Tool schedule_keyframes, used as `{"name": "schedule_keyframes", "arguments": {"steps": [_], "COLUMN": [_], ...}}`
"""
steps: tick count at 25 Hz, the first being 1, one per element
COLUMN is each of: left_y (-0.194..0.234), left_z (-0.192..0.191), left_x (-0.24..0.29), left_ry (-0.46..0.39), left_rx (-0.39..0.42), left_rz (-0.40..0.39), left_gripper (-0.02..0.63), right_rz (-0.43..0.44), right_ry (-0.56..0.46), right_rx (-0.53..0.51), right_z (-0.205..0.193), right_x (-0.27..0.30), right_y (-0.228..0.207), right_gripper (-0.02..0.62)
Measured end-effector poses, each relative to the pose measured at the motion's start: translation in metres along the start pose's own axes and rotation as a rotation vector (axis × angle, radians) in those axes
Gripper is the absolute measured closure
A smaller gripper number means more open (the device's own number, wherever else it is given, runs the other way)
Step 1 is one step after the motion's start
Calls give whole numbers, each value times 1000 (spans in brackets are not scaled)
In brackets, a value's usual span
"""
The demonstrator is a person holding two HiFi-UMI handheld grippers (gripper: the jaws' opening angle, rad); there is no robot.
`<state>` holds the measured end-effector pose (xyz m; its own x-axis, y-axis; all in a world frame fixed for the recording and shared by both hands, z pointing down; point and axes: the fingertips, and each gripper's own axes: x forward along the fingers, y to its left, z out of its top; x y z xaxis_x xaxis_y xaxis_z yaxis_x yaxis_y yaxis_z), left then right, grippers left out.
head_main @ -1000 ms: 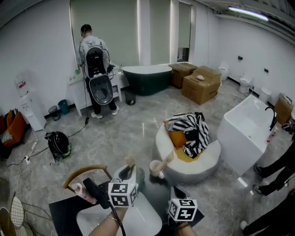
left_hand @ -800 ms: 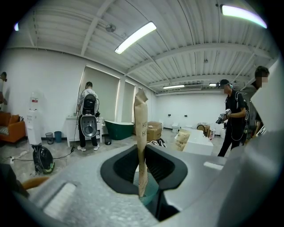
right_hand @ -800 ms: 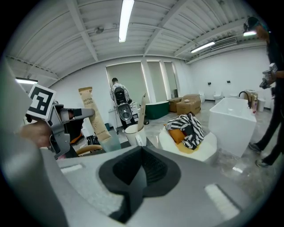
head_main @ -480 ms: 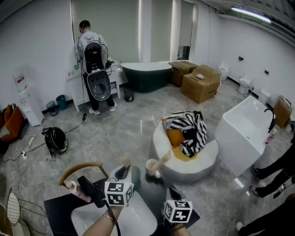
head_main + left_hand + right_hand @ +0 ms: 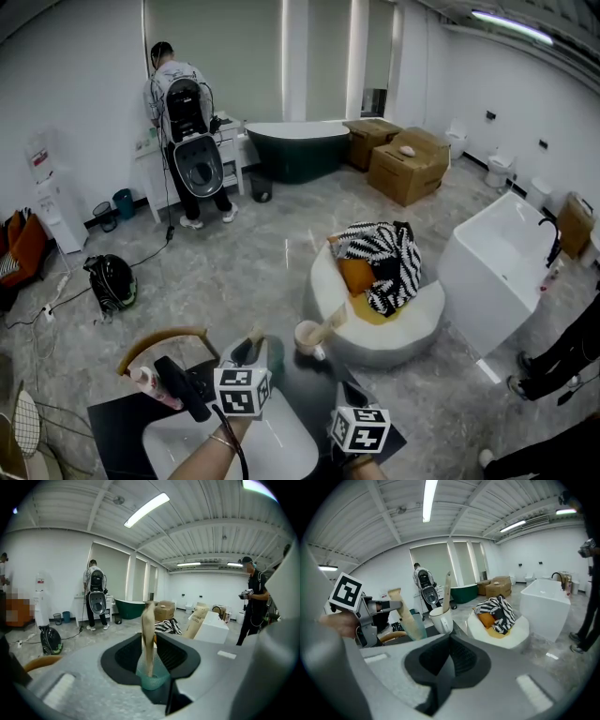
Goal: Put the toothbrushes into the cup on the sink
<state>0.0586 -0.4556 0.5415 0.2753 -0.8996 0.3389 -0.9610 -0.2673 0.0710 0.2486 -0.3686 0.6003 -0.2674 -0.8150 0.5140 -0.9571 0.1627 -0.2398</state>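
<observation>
Since the earlier frame the left gripper point(image 5: 247, 352) has come down, and its toothbrush point(image 5: 148, 637) now stands in the teal cup point(image 5: 154, 680) at the far edge of the sink point(image 5: 281, 442). Its jaws have just been opening and stand narrowly apart with the handle between them; whether the pads touch it is hard to make out. The cup's base is hidden behind the jaws. The right gripper point(image 5: 451, 641) has its jaws together with nothing between them, near the sink's right side. A white mug point(image 5: 440, 619), just right of the teal cup, holds a second toothbrush point(image 5: 446, 590). The head view's lower edge cuts off the sink.
</observation>
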Motion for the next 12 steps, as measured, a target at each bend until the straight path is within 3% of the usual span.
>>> {"name": "schedule_keyframes", "arguments": {"steps": [4, 12], "left_y": [7, 10], "left_z": [-14, -30], "left_x": [-4, -15], "left_ry": [46, 82], "left_rx": [-45, -80], "left_rz": [34, 44], "left_gripper": [434, 397], "right_rz": [9, 23], "right_ry": [1, -15], "right_rx": [2, 0], "right_z": [1, 3], "right_x": [1, 0], "right_y": [6, 19], "right_gripper": [592, 592]}}
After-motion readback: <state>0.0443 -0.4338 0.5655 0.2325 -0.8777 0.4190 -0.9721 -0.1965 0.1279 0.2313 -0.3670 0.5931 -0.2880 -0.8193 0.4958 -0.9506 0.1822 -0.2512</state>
